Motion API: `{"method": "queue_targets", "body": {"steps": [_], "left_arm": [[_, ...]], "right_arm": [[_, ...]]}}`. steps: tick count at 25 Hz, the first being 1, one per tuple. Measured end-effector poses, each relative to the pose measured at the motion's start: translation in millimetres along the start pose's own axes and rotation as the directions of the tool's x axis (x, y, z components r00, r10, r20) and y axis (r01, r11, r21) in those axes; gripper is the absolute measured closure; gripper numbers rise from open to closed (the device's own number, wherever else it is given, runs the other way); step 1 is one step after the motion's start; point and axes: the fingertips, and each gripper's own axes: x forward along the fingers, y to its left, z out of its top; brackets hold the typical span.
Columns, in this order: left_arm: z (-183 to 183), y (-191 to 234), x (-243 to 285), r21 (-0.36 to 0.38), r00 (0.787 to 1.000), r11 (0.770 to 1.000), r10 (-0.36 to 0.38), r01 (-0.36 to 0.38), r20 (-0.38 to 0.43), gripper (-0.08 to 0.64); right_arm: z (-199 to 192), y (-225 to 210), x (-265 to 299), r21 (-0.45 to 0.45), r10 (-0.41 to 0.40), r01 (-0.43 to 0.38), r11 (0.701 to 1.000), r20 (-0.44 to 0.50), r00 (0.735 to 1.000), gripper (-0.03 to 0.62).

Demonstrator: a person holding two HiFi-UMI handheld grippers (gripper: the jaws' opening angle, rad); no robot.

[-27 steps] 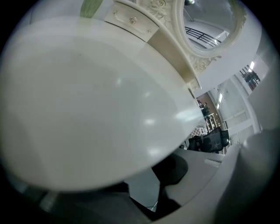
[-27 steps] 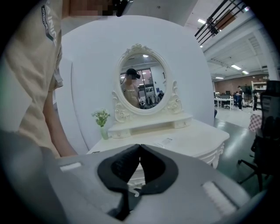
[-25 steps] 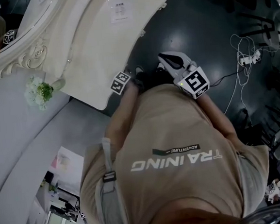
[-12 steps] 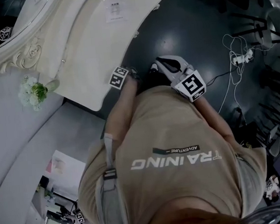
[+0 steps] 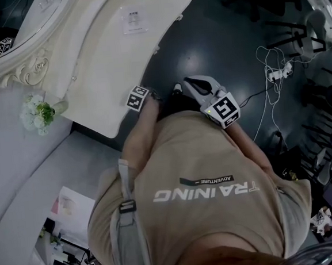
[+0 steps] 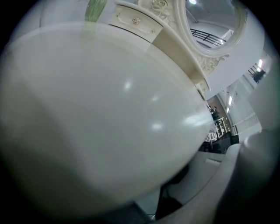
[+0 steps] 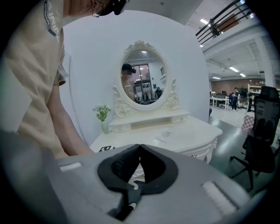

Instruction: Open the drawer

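Cream dressing table [image 5: 99, 60] has its front drawer [image 7: 197, 152] just under the near edge, running left to right. The left gripper [image 5: 148, 96], jaws wide and gripping nothing visible, is nearer it. The right gripper [image 7: 140, 148], pinched shut and empty, hangs further right.

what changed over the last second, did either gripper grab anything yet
Very little. The right gripper drifted slightly down and left in the head view, its jaws shut on nothing. Nothing was taken hold of or let go. The left gripper stayed at the front edge of the dressing table; the whole view shifted a little with the head.
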Motion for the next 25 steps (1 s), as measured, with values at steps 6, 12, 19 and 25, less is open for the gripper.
{"method": "queue_targets", "body": {"steps": [6, 12, 19, 25], "left_arm": [[-9.3, -1.5, -0.1, -0.029, 0.998, 0.999, -0.024, 0.022, -0.056, 0.426], [-17.7, 2.6, -4.7, -0.019, 0.998, 0.999, -0.043, 0.042, -0.051, 0.426], [-34.1, -0.4, -9.5, -0.008, 0.998, 0.999, -0.051, 0.05, -0.045, 0.428], [-56.3, -4.3, -16.3, 0.022, 0.999, 0.999, -0.031, 0.031, -0.026, 0.428]], "right_arm": [[-9.0, 18.0, 5.5, 0.024, -0.002, 0.002, 1.0, -0.018, 1.0, 0.589], [-11.2, 33.4, 9.7, 0.029, -0.015, 0.015, 0.999, -0.027, 1.0, 0.589], [-30.4, 35.9, -7.4, 0.052, -0.034, 0.037, 0.998, -0.042, 0.999, 0.589], [-37.9, 25.0, -23.4, 0.038, 0.041, -0.04, 0.998, -0.037, 0.998, 0.589]]}}
